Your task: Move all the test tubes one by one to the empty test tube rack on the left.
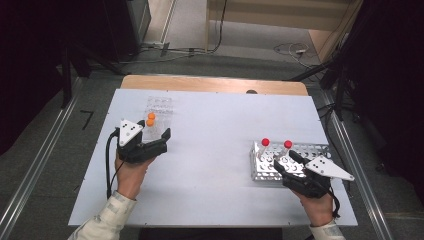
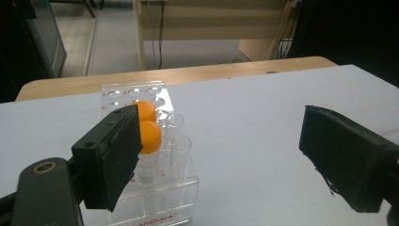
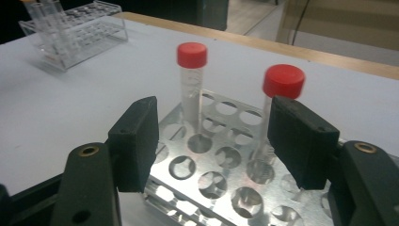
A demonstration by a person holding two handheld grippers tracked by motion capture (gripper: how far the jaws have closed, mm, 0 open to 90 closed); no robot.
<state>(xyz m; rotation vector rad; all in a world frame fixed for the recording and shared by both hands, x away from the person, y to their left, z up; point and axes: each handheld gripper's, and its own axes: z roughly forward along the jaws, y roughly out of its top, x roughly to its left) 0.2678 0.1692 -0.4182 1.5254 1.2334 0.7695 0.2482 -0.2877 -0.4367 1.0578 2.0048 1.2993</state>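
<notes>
A clear plastic rack (image 1: 159, 111) holds two orange-capped tubes (image 1: 150, 119) at the table's left. My left gripper (image 1: 164, 141) hovers just in front of it, open, with nothing between the jaws; its left jaw partly hides the orange caps (image 2: 149, 134). Two empty clear tubes (image 2: 180, 150) stand beside them. On the right, a metal rack (image 1: 320, 148) carries two red-capped tubes (image 1: 265, 142) (image 1: 288, 144). My right gripper (image 1: 286, 161) is open at that rack's near side. The nearer red-capped tube (image 3: 283, 80) rises just beside its right jaw, the other (image 3: 192, 54) farther back.
The racks rest on a white board (image 1: 215, 150) over a wooden table whose edge (image 1: 215, 84) shows at the back. Cables (image 1: 292, 49) lie on the floor beyond. The clear rack (image 3: 80, 28) also appears far left in the right gripper view.
</notes>
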